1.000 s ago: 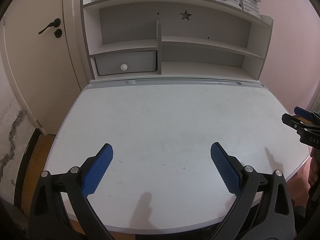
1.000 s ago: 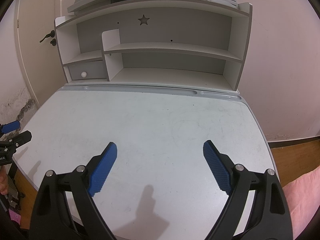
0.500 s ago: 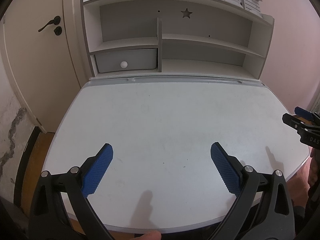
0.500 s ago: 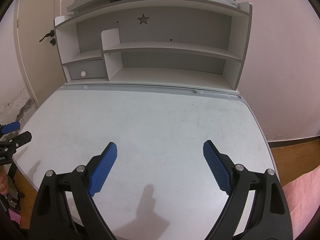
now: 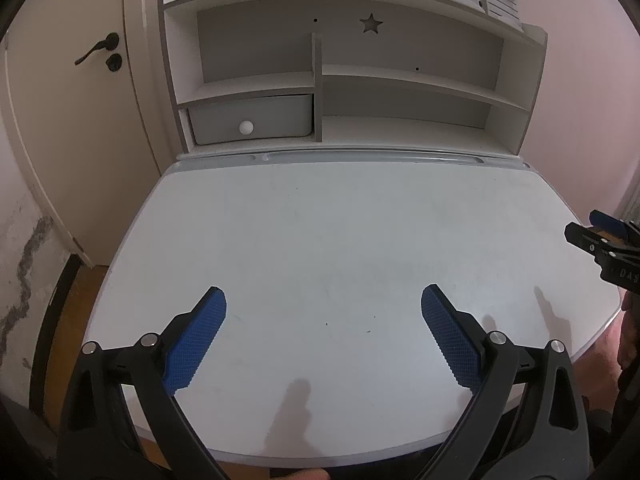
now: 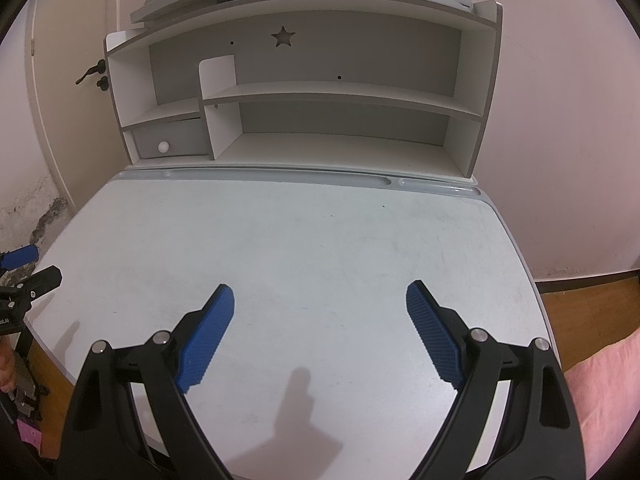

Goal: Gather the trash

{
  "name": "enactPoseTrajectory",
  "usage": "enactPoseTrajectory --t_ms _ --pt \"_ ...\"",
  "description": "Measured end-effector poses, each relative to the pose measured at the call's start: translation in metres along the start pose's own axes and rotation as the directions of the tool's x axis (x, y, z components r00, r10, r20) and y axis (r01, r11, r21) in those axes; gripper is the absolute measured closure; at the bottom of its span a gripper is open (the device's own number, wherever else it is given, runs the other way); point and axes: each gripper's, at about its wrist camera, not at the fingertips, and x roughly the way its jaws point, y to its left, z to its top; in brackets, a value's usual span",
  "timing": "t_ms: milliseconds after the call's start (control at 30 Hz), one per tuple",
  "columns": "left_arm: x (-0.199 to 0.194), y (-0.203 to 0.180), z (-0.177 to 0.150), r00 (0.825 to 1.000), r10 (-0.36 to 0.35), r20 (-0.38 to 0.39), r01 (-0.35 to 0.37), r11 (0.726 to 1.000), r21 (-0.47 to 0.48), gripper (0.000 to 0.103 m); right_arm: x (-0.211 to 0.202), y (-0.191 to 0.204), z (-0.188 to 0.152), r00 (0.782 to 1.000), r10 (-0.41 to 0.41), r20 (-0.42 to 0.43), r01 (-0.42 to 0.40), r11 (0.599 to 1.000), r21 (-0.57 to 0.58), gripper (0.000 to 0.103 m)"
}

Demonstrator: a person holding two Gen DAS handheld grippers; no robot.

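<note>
Left gripper and right gripper released, lower frame, over white desk (nothing shifted since earlier frames), nothing grasped.

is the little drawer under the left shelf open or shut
Shut. The drawer front sits flush inside its compartment of the shelf unit, with its white knob facing out and no gap showing.

Both wrist views look down slantwise from the near edge; they share the desk and shelf unit.
</note>
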Motion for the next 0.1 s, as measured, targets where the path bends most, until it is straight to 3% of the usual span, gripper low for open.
enactPoseTrajectory --t_ms 100 --pt "0.0024 0.0018 -0.0005 1.000 0.000 -0.008 0.000 1.000 -0.009 0.008 0.0004 0.0000 0.0000 1.000 -0.001 -0.001 0.001 1.000 0.000 0.018"
